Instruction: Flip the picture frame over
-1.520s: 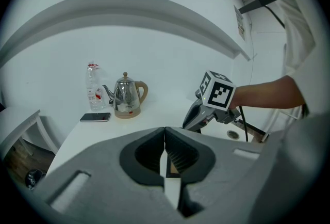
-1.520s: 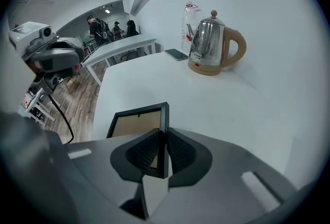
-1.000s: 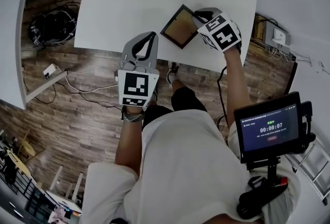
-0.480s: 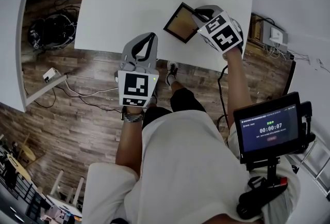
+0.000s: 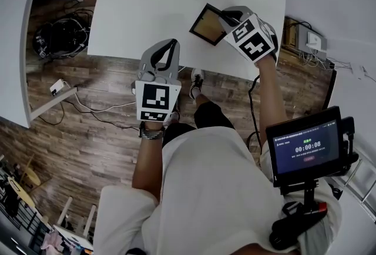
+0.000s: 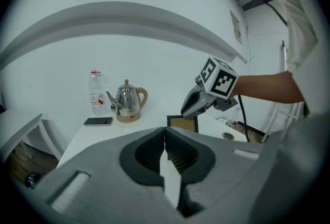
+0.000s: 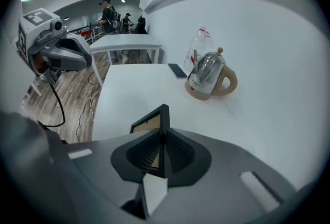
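The picture frame (image 5: pixel 207 23), black-rimmed with a brown backing, stands tilted on one edge near the front right of the white table (image 5: pixel 153 7). My right gripper (image 5: pixel 226 17) is shut on its right rim. In the right gripper view the frame (image 7: pixel 149 125) rises edge-on between the pads of the right gripper (image 7: pixel 163 141). The left gripper view shows the frame (image 6: pixel 182 124) under the right gripper (image 6: pixel 186 111). My left gripper (image 5: pixel 163 51) hovers at the table's front edge, shut and empty, well left of the frame, and appears as the left gripper (image 6: pixel 165 138) in its own view.
A steel kettle (image 6: pixel 126 101), a clear bottle (image 6: pixel 96 93) and a phone (image 6: pixel 98 121) stand at the table's far side by the wall. Cables lie on the wooden floor (image 5: pixel 88 107) at the left. People stand by other tables (image 7: pixel 126 42) in the distance.
The right gripper has rolled a little and the frame now stands steeper and shows narrower. The left gripper has stayed where it was.
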`<state>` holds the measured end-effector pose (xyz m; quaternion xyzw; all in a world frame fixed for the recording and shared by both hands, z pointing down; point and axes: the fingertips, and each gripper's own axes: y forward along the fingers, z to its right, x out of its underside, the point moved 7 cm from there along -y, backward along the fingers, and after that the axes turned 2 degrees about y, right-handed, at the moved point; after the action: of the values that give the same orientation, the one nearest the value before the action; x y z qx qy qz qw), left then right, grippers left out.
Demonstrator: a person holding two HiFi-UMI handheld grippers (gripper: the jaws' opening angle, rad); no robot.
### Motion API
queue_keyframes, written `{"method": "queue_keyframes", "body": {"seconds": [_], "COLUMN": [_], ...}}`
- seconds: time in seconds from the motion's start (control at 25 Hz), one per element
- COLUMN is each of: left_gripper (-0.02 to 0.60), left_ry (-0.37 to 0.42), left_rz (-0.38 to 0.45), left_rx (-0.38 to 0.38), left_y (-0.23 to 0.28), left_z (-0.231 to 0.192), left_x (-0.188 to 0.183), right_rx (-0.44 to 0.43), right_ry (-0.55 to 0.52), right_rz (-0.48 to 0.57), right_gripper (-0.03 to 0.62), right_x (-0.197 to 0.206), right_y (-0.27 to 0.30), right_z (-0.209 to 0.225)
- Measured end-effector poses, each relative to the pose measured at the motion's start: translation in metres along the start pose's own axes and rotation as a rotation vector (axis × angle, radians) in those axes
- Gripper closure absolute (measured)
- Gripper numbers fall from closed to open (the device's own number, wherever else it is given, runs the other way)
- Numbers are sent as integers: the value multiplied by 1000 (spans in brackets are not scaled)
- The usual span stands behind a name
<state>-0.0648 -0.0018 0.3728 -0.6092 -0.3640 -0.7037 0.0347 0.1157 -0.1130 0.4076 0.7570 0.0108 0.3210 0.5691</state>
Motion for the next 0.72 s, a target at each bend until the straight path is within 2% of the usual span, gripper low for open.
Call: {"method": "queue_keyframes", "body": {"seconds": [0.16, 0.36, 0.48, 0.56, 0.72], "left_gripper": [575, 575, 575, 575, 575], "left_ry": [0, 5, 4, -1, -12], "left_rz": [0, -2, -13, -29, -53], "left_rx": [2, 11, 13, 10, 7], "left_y": [1, 4, 5, 4, 1], "left_z": [0, 0, 1, 1, 0], "left_x": [0, 0, 5, 11, 18], "right_rx": [5, -43, -60, -70, -87], "right_ry": [-7, 12, 14, 22, 63], "right_rz": [9, 4, -8, -36, -65], "right_gripper": [568, 589, 581, 551, 551], "right_x": [-1, 5, 13, 24, 42], "right_y": [-2, 3, 14, 22, 30], "right_z": [0, -15, -22, -25, -31]}}
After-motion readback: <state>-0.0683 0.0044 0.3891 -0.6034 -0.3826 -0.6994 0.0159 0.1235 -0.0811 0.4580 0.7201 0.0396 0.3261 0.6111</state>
